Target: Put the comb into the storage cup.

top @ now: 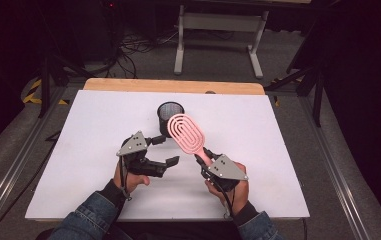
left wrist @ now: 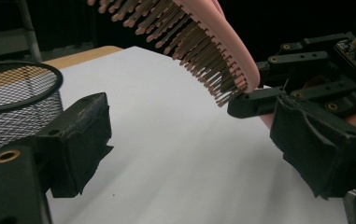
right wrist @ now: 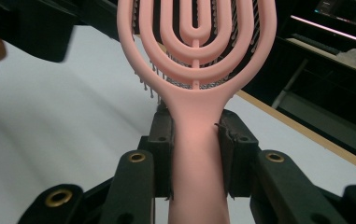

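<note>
Pink vented hairbrush, light, rigid plastic, clamped by its handle (best hold) in right gripper; left gripper gapes empty.

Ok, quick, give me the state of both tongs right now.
Left tongs: open, holding nothing.
Right tongs: closed on the handle of the pink hairbrush, lifted off the table.

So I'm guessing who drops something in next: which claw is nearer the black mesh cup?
Left. The left claw sits open just beside the mesh cup; the right claw is farther back, shut on the pink hairbrush.
</note>
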A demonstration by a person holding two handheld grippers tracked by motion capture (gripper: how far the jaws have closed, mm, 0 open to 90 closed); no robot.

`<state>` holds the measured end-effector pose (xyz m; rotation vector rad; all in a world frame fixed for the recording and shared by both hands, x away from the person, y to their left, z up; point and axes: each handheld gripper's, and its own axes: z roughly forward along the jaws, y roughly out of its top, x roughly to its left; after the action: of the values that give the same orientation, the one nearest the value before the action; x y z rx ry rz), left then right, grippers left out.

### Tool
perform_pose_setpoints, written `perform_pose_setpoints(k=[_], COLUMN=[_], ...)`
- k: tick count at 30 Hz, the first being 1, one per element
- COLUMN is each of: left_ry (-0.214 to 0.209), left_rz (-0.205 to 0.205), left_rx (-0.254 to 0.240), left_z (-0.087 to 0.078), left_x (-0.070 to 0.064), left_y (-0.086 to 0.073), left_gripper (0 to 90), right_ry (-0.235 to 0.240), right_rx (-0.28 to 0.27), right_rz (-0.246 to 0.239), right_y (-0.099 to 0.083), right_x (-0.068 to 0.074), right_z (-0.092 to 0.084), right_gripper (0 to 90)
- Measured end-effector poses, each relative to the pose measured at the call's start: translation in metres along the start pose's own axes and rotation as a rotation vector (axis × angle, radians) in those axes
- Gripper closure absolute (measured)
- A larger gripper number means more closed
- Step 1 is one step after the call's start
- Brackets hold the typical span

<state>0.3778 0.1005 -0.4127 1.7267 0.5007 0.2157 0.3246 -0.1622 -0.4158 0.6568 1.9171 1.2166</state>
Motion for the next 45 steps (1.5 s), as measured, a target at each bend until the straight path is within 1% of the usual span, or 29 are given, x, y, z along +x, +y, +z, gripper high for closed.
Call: perform_pose_setpoints(k=[1,3,7,9,12,14,16,17,19,21,24,26,28,29,30,33,35,39,45], left_ry=[-0.002,-0.018,-0.026,-0.026,-0.035,-0.047,-0.05,-0.052,-0.048,-0.051,-0.06,-0.065,-0.078,-0.085,-0.087,-0.096,-0.105,-0.123,-0.135], left_rz=[0.003,-0.008,-0.028,-0.029,-0.041,-0.049,-0.052,-0.053,-0.049,-0.052,-0.063,-0.064,-0.068,-0.059,-0.058,-0.053,-0.042,-0.032,0.01], left_rx=[0.002,0.009,0.016,0.017,0.01,0.006,-0.004,-0.008,-0.019,-0.041,-0.071,-0.082,-0.092,-0.094,-0.094,-0.101,-0.108,-0.119,-0.118], left_z=[0.002,0.006,0.011,0.012,0.016,0.017,0.018,0.018,0.017,0.014,0.009,0.007,0.006,0.006,0.006,0.005,0.004,0.003,0.0], left_x=[0.0,-0.001,-0.001,-0.002,-0.003,-0.004,-0.005,-0.006,-0.006,-0.004,-0.003,-0.003,-0.003,-0.003,-0.003,-0.005,-0.006,-0.008,-0.015], left_y=[0.0,0.0,0.0,0.0,0.0,0.0,0.0,0.0,0.0,0.001,0.001,0.002,0.002,0.002,0.002,0.003,0.003,0.004,0.009], left_gripper=[13.7,13.8,14.2,14.5,17.0,18.6,20.4,21.9,24.2,28.0,36.2,42.3,46.0,49.0,50.1,52.3,56.7,59.6,62.1], right_ry=[0.004,0.019,0.032,0.035,0.046,0.053,0.061,0.065,0.068,0.068,0.06,0.058,0.056,0.053,0.049,0.048,0.044,0.047,0.05], right_rx=[-0.002,-0.007,-0.006,-0.009,-0.007,-0.003,0.0,0.002,0.004,0.002,0.011,0.014,0.017,0.022,0.025,0.027,0.029,0.024,0.02], right_rz=[-0.005,-0.016,-0.031,-0.032,-0.044,-0.052,-0.06,-0.081,-0.095,-0.099,-0.093,-0.099,-0.109,-0.12,-0.127,-0.127,-0.129,-0.13,-0.132], right_y=[0.0,0.001,0.001,0.001,0.0,-0.001,-0.002,-0.002,-0.003,-0.003,-0.003,-0.004,-0.004,-0.004,-0.004,-0.004,-0.005,-0.005,-0.004], right_x=[0.002,0.006,0.011,0.012,0.016,0.018,0.022,0.026,0.029,0.029,0.029,0.029,0.03,0.031,0.032,0.032,0.032,0.032,0.032], right_z=[0.0,0.001,0.002,0.002,0.004,0.005,0.007,0.008,0.008,0.009,0.009,0.01,0.01,0.011,0.011,0.011,0.011,0.011,0.011], right_gripper=[69.1,69.1,69.1,69.1,69.1,69.1,69.1,69.0,69.1,69.1,69.2,69.2,69.1,69.1,69.1,69.1,69.2,69.4,69.2])
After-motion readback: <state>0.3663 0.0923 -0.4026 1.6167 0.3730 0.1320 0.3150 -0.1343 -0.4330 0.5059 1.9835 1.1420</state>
